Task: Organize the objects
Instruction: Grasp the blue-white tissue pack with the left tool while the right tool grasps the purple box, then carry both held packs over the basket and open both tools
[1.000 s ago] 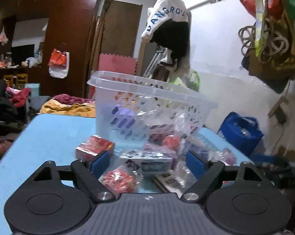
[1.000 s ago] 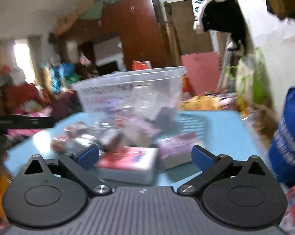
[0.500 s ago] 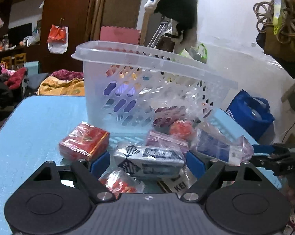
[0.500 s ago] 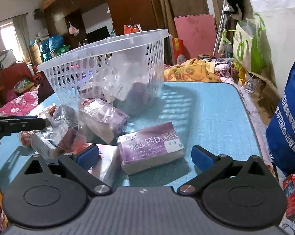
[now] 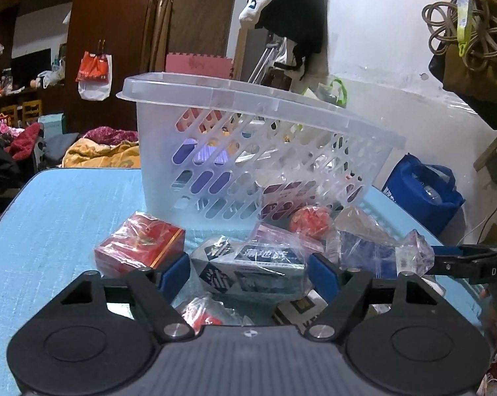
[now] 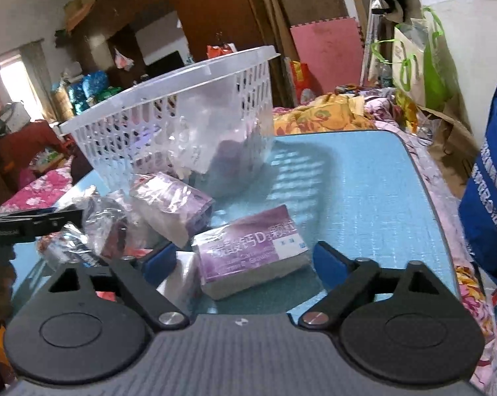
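Note:
A clear slotted basket (image 5: 248, 151) (image 6: 182, 125) stands on the blue table. In front of it lies a pile of bagged boxes. My left gripper (image 5: 248, 275) is closing around a dark blue-and-white bagged box (image 5: 248, 264); its pads stand close beside the box's ends without pressing. A red box (image 5: 139, 247) lies just left of it. My right gripper (image 6: 245, 262) is closing around a purple-and-white box (image 6: 251, 247), with a gap left at the left pad. Another purple bagged box (image 6: 172, 208) lies behind it.
A red round packet (image 5: 309, 221) and a blue bagged box (image 5: 363, 250) lie by the basket. The other gripper's black finger reaches in at each view's edge (image 5: 462, 260) (image 6: 34, 224). A blue bag (image 6: 492, 198) hangs beyond the table's right edge.
Both grippers have moved forward and down onto the pile, so the boxes now lie between their fingers. Both pairs of jaws have narrowed since half a second ago.

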